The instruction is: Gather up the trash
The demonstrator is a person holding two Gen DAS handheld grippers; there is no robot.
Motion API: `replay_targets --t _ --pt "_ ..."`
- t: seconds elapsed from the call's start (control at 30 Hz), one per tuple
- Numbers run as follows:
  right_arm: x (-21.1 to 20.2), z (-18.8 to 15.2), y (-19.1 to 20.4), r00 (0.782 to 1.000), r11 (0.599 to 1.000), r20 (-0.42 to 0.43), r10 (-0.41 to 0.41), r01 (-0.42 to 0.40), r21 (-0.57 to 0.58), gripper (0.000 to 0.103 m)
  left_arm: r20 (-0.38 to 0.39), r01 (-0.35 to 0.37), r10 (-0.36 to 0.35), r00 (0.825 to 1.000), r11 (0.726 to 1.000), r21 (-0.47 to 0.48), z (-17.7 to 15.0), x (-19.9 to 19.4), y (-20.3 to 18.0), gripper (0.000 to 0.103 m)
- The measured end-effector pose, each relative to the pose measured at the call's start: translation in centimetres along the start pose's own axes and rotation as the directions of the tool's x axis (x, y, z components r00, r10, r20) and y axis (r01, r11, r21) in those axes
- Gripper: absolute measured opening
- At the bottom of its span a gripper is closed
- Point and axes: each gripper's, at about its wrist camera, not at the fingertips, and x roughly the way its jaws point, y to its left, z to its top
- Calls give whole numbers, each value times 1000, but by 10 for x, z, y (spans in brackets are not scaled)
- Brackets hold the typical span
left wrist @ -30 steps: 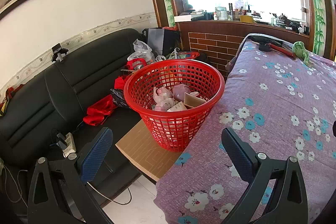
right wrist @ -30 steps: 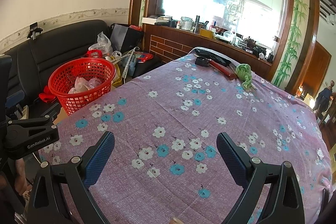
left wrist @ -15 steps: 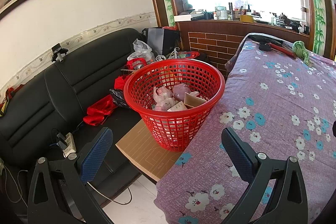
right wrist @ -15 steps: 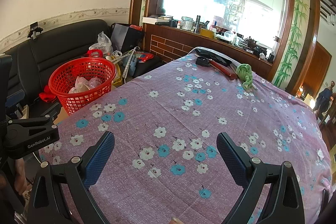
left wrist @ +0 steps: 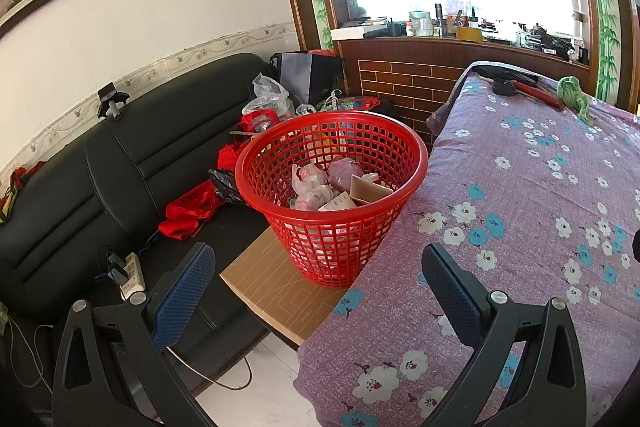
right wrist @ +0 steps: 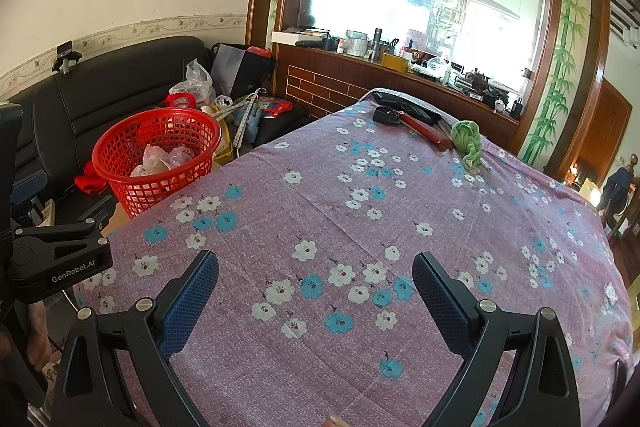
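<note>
A red plastic basket (left wrist: 256, 163) stands on a cardboard sheet (left wrist: 276, 287) beside the table and holds crumpled plastic bags and paper scraps (left wrist: 320, 183). It also shows at the left in the right wrist view (right wrist: 120, 143). My left gripper (left wrist: 316, 279) is open and empty, just short of the basket. My right gripper (right wrist: 316, 287) is open and empty above the purple flowered tablecloth (right wrist: 360, 227). The left gripper's body (right wrist: 56, 255) shows at the left edge of the right wrist view.
A green cloth (right wrist: 468, 139), a red-handled tool (right wrist: 420, 129) and a black item (right wrist: 386, 115) lie at the table's far end. A black sofa (left wrist: 80, 167) with red cloth, bags and a power strip (left wrist: 128, 271) is on the left. A cluttered window ledge (right wrist: 400, 63) is behind.
</note>
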Motion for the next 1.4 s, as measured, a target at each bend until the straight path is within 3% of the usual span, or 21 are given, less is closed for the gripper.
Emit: replay_targets --t 0.63,0.7,0.87,0.97,1.1,1.23,1.3,1.33,1.4 --pt "1 -4 -2 1000 1000 -6 -2 2 13 99 -1 17 -17 1000 999 27 -2 2 -7 103" --pt "3 -7 -11 1000 999 -18 2 -1 41 99 -5 32 -32 999 999 40 2 2 -13 103" --pt "7 -17 -58 994 986 -82 -79 89 138 99 -10 130 -129 992 986 103 11 -8 -51 103" --pt "12 -32 -100 975 958 -165 -145 181 222 99 -65 252 -245 967 953 167 15 -14 -92 103" --pt "14 -62 -164 924 884 -290 -251 341 320 101 -226 449 -405 886 871 201 16 -12 -160 103" --pt "12 -89 -212 872 812 -383 -304 447 374 103 -297 504 -426 855 819 275 6 -15 -224 103" --pt "12 -100 -233 857 782 -412 -309 476 402 103 -351 542 -438 827 788 293 0 -13 -252 103" --pt "12 -104 -239 852 773 -422 -309 484 411 103 -383 561 -442 811 773 296 -2 -11 -264 103" --pt "9 -110 -252 857 756 -431 -284 476 449 102 -415 579 -443 795 758 300 -2 -10 -278 103"
